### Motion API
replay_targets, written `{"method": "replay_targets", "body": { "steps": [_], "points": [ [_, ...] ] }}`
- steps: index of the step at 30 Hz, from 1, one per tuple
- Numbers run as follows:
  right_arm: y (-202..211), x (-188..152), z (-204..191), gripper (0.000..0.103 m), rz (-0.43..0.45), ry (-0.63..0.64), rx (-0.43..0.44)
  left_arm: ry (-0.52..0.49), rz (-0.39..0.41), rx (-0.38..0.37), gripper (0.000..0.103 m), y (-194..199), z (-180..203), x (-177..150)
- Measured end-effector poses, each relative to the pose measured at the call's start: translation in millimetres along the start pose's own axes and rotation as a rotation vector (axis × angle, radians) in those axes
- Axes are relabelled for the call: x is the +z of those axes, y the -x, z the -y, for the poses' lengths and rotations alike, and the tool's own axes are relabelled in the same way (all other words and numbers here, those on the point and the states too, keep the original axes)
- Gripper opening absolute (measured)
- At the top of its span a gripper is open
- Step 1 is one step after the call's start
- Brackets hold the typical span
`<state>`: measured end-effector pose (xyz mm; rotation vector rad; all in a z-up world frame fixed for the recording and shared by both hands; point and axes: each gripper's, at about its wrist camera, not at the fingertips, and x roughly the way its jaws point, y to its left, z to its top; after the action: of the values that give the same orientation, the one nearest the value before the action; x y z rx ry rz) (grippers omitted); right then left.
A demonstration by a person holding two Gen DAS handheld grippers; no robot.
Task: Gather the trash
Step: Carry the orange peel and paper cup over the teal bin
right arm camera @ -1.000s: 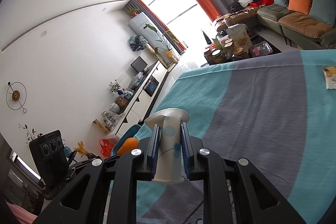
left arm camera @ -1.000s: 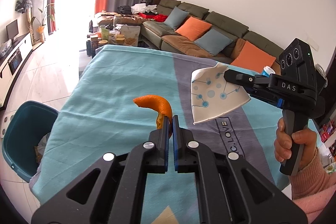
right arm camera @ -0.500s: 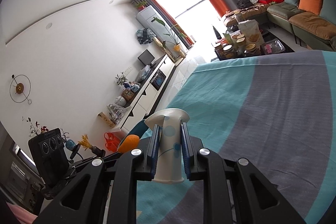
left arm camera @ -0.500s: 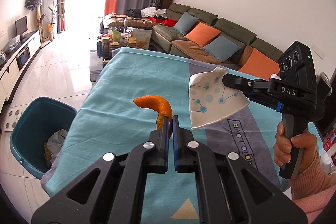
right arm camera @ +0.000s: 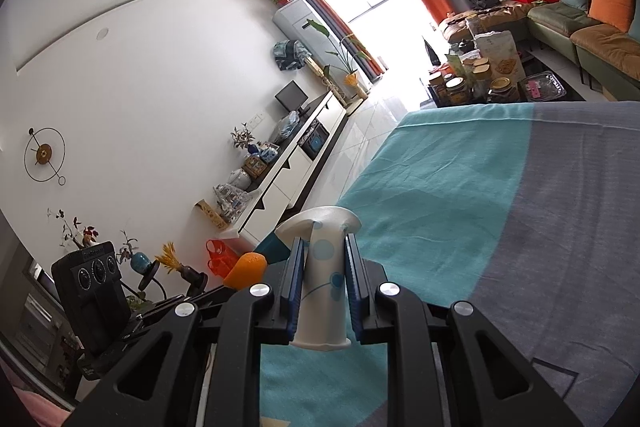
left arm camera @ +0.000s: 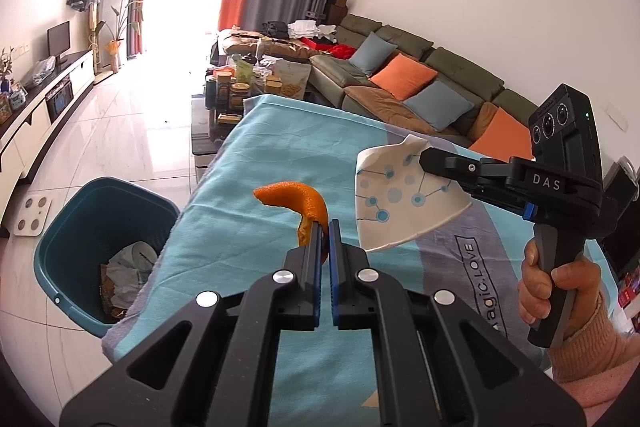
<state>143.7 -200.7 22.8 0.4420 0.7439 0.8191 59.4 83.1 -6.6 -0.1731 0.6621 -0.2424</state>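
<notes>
Orange and pitted, a curled strip of peel sits pinched in our left gripper, its fingers nearly shut, above the teal-and-grey cloth. Our right gripper squeezes a flattened paper cup, white with blue dots, also held aloft. A teal plastic bin stands beside the table, crumpled waste inside.
</notes>
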Motion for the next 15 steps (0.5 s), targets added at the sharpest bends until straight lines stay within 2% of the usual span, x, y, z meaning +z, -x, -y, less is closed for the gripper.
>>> {"method": "replay_targets", "body": {
  "steps": [15],
  "points": [
    [-27.2,7.4,-13.1,0.018,-0.028,0.022,0.024,0.044,0.024,0.047,0.004,14.3,-25.3,1.0]
  ]
}}
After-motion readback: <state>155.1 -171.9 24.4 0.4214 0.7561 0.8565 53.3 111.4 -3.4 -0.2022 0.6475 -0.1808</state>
